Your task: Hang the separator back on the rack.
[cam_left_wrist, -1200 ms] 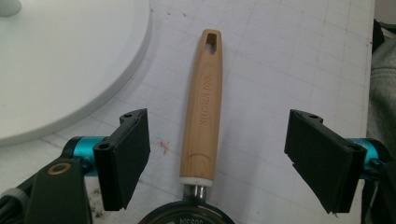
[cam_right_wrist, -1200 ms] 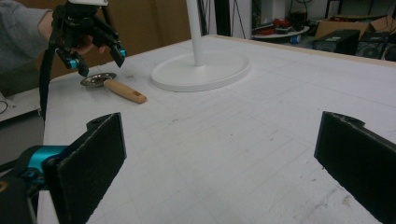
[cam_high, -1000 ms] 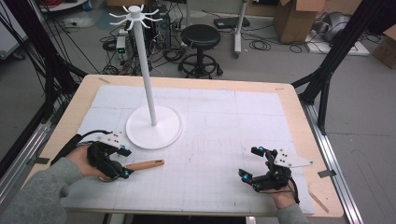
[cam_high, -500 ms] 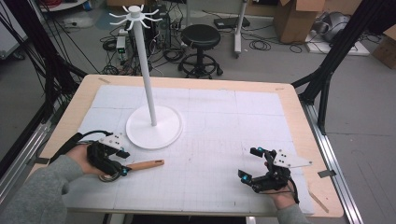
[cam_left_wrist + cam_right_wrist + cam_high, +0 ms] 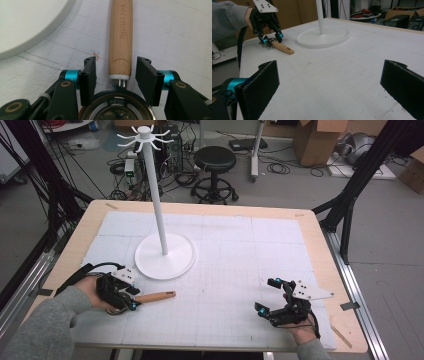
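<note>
While the wooden-handled kitchen tool point(image 5: 121, 37) lies flat on the worktop point(image 5: 240, 245) just before the white stand base point(image 5: 165, 256), the left hand-held gripper point(image 5: 117, 72) straddles its handle end, jaws half open, having just been closing, pads not yet touching. Well apart, the right hand-held gripper point(image 5: 329, 87) gapes wide, holding nothing.

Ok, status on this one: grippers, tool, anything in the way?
Left hand-held gripper closing around wooden-handled kitchen tool, pads not touching. Right hand-held gripper open, idle. White stand nearby, path clear.
</note>
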Motion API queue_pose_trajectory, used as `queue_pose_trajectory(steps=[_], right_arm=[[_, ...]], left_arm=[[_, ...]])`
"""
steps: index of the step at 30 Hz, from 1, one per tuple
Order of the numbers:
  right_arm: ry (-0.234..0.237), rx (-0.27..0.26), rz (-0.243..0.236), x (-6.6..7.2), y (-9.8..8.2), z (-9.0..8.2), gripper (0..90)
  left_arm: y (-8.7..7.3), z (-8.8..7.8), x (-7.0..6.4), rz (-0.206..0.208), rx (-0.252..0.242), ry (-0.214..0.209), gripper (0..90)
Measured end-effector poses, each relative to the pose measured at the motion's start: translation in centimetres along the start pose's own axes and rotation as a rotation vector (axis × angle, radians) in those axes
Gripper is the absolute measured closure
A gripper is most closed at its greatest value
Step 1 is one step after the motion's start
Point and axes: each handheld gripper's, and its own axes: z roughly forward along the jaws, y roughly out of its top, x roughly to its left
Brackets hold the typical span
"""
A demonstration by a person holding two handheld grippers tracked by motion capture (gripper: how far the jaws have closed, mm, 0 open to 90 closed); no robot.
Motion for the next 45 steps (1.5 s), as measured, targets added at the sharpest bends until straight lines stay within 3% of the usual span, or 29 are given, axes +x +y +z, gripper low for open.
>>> queue_pose_trajectory(steps=[11,22,37,45], right_arm=[[0.001,-0.001,-0.001,0.0,0.0,0.0,1.2],[-0.001,-0.001,-0.002,-0.1,0.0,0.0,1.2],[0.004,0.006,-0.003,0.0,0.0,0.1,1.2],[0.005,0.004,0.002,0.1,0.0,0.0,1.2]], left_arm=[[0.0,0.2,-0.2,0.008,0.022,0.020,56.2],[0.1,0.2,-0.2,0.021,0.030,0.012,63.6],[0.3,0.2,-0.4,0.014,0.048,0.002,66.3],[1.4,0.4,-0.6,0.054,0.131,0.011,68.1]])
